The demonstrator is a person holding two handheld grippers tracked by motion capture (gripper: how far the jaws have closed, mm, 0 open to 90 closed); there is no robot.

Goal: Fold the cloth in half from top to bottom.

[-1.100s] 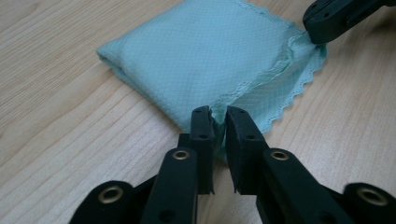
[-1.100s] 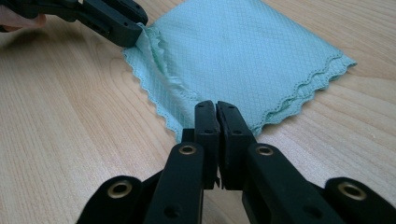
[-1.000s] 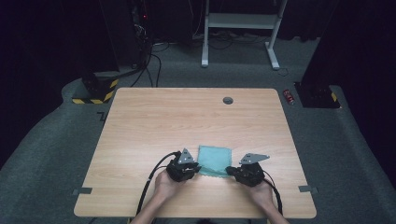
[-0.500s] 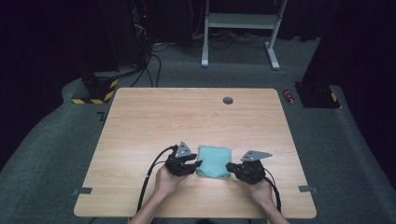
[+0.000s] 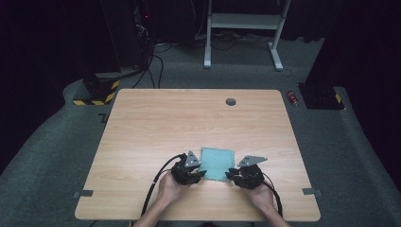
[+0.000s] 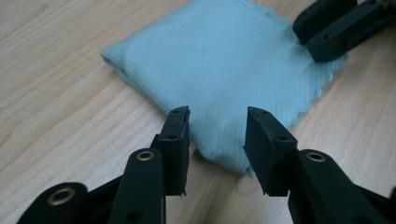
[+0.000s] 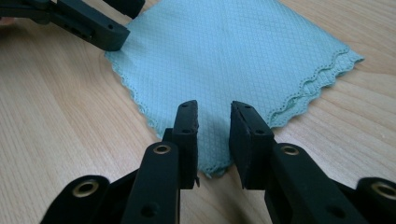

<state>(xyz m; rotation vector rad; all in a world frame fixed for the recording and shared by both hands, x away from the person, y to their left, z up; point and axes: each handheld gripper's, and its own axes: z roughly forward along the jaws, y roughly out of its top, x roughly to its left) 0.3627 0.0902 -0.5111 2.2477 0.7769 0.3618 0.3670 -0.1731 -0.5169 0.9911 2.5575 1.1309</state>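
A folded light-teal cloth [image 5: 217, 163] lies flat on the wooden table [image 5: 189, 123] near its front edge. My left gripper [image 5: 202, 173] is at the cloth's near left corner and my right gripper [image 5: 229, 175] at its near right corner. In the left gripper view the jaws [image 6: 218, 116] stand apart over a corner of the cloth [image 6: 224, 60]; they have just been opening and do not press on it. In the right gripper view the jaws [image 7: 214, 112] straddle another corner of the cloth [image 7: 233, 46], also just opening, pads clear of the fabric. The right gripper [image 6: 336, 23] rests at the cloth's far edge.
A small round grommet [image 5: 231, 101] sits near the table's far edge. Bare wood stretches behind and to both sides of the cloth. Beyond the table, on the dark floor, are a white frame [image 5: 246, 23], cables and black stands.
Both grippers' jaws have spread apart at the cloth's near corners. The cloth has settled flat on the table. Both hands stay in about the same place.
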